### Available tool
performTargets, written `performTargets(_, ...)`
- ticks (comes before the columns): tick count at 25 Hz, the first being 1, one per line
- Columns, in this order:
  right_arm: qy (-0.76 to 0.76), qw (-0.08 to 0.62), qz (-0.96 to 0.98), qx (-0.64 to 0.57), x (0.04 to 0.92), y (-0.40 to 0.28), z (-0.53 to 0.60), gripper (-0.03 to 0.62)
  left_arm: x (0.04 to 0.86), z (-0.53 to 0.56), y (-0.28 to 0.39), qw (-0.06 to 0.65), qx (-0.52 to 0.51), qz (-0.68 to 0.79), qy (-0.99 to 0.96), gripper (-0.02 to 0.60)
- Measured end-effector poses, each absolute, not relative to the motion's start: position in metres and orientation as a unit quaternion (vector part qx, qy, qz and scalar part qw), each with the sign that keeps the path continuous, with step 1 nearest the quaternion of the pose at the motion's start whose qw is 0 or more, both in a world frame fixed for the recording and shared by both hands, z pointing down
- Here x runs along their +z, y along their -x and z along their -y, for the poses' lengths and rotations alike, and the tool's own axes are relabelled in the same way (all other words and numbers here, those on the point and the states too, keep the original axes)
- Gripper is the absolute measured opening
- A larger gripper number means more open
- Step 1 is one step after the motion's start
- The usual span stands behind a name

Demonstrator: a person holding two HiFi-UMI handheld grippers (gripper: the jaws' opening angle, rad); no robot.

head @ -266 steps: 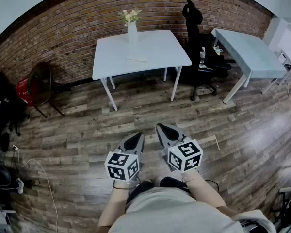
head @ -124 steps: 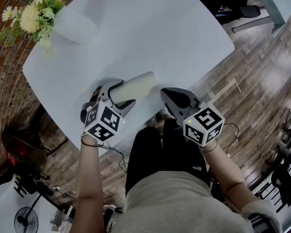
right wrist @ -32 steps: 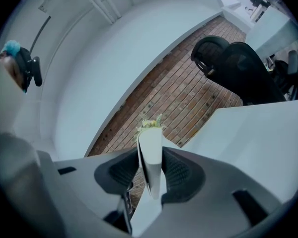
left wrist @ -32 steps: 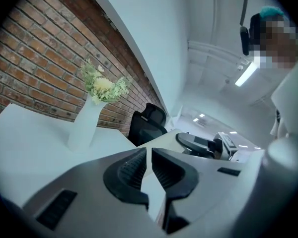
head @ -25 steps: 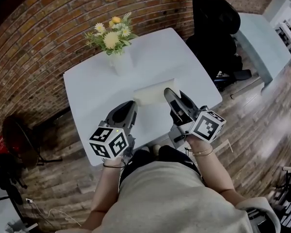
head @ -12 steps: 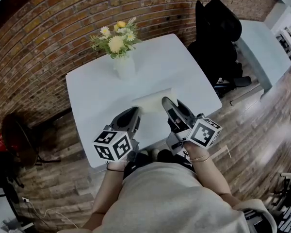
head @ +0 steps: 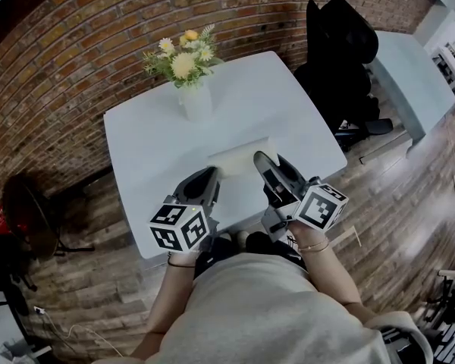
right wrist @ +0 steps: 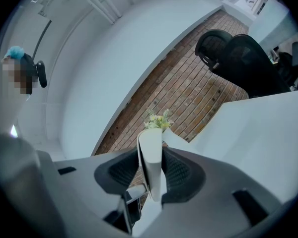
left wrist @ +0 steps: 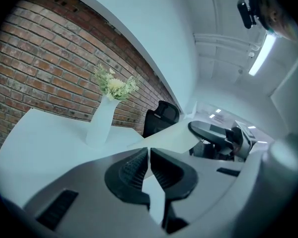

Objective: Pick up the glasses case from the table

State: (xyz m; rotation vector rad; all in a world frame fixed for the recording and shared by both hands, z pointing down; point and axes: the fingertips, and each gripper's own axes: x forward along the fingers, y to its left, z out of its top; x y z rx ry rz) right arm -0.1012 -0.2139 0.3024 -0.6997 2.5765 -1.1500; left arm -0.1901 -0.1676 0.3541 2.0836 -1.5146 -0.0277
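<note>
The glasses case (head: 241, 155) is a cream oblong, seen over the front part of the white table (head: 292, 105). My right gripper (head: 261, 159) is shut on its right end. In the right gripper view the case (right wrist: 150, 139) stands on edge, pinched between the two ribbed pads (right wrist: 120, 171). My left gripper (head: 209, 174) hovers just left of the case with its jaws shut on nothing. In the left gripper view the left gripper (left wrist: 148, 151) shows its jaws closed together, and the right gripper (left wrist: 209, 132) is off to the right.
A white vase of yellow and white flowers (head: 195, 97) stands at the table's back, against a brick wall. A black office chair (head: 341, 55) and a second pale table (head: 409, 74) are at the right. Wooden floor lies below the table's front edge.
Both grippers keep their places and states. Only the head view has shifted a little, so the table sits slightly lower in the picture.
</note>
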Motion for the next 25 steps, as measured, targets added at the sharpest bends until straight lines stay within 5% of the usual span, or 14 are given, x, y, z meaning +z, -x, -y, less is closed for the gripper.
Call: performTargets(25, 0.255, 0.113, -0.875, -0.397, 0.309, 0.085, 0.208, 0.138, 0.359, 0.159, 0.174, 0.305, -0.009, 0.548, -0.779, 0.018)
